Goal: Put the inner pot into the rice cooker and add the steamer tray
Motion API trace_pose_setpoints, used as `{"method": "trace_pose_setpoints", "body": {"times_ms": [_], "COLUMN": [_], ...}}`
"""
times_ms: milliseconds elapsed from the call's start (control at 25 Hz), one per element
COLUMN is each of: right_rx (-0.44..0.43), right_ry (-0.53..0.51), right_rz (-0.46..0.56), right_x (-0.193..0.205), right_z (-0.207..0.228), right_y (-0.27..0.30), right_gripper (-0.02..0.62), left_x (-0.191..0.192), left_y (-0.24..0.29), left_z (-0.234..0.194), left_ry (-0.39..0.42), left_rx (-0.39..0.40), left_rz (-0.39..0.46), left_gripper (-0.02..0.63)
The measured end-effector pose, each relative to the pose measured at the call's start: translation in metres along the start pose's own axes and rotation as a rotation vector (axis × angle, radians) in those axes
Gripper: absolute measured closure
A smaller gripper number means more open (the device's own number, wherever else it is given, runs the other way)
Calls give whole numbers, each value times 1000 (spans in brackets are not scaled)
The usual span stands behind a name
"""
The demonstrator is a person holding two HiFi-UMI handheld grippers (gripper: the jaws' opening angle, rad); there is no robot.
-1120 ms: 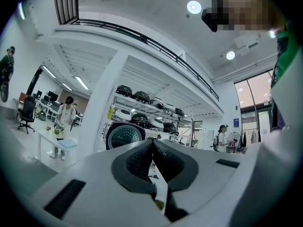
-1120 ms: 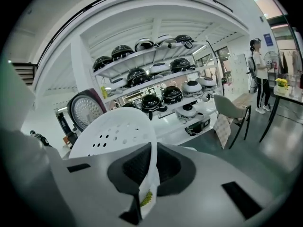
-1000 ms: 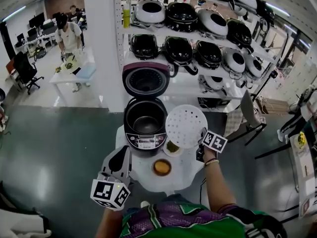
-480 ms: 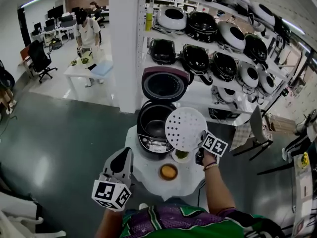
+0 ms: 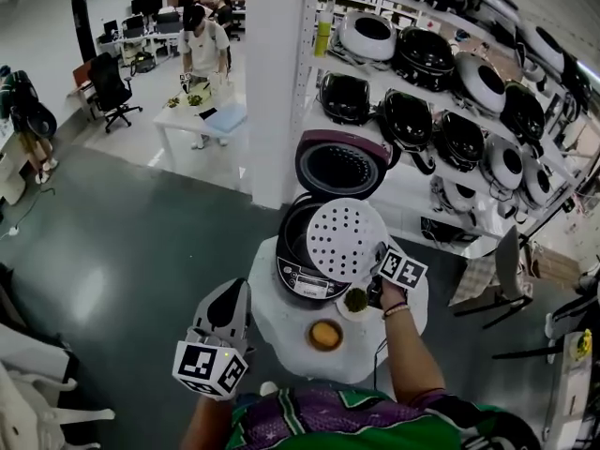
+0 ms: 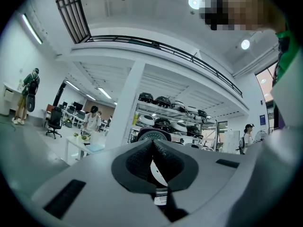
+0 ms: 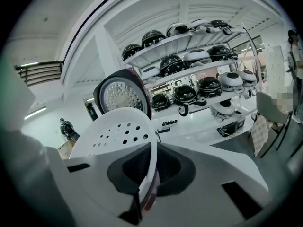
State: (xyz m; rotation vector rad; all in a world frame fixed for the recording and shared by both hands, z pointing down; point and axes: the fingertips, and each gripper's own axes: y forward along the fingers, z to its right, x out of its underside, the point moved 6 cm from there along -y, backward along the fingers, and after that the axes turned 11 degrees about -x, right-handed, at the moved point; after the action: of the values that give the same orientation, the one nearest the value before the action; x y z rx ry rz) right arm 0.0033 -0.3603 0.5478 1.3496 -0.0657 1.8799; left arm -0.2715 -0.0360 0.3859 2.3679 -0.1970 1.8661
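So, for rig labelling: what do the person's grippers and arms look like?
The left gripper and right gripper have pale grey shells and dark textured pads; each carries a white cube with black square markers. Forearms bare, a thin band on the right wrist, green-and-purple patterned top.

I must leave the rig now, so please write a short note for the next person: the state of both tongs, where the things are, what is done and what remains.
Left tongs: shut, empty, held near the body.
Right tongs: shut on the rim of the steamer tray, which hangs tilted over the open rice cooker, not seated.
Rice cooker: on the round table, lid up.
Done: the inner pot seems to be inside already.
Left: lower the tray into the cooker, then release.
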Motion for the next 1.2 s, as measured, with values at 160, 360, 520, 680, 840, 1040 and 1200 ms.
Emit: {"method": "trace_pose_setpoints", "body": {"times_ms": [160,360,520,680,840,1040,1200], "right_rx": [-45,-70,-86,-89,-64,-71,-88], "right_ry": [-7,-18,-22,31,4,-3,-14], "right_rz": [-41,-77,-111,-132,-172,-206,-212], "right_x": [-1,-3,0,8,10,13,10], "right_z": [-2,-3,-3,-5,-2,-6,-5], "right_y": [24,51,70,86,101,110,114], "right_gripper": [581,581,580,581,575,555,535], "left_x": [2,4,8,11,13,13,11], "left_y": [4,7,8,9,16,22,28], "left_z": [2,2,-1,-4,0,1,0], "left_ry": [4,10,16,25,35,46,43], "left_rx": [-47,-106,-147,-179,-194,-197,-197], "left_rz": [-3,-11,-15,-37,-47,-55,-62], "left_gripper": [584,584,584,584,584,584,584]}}
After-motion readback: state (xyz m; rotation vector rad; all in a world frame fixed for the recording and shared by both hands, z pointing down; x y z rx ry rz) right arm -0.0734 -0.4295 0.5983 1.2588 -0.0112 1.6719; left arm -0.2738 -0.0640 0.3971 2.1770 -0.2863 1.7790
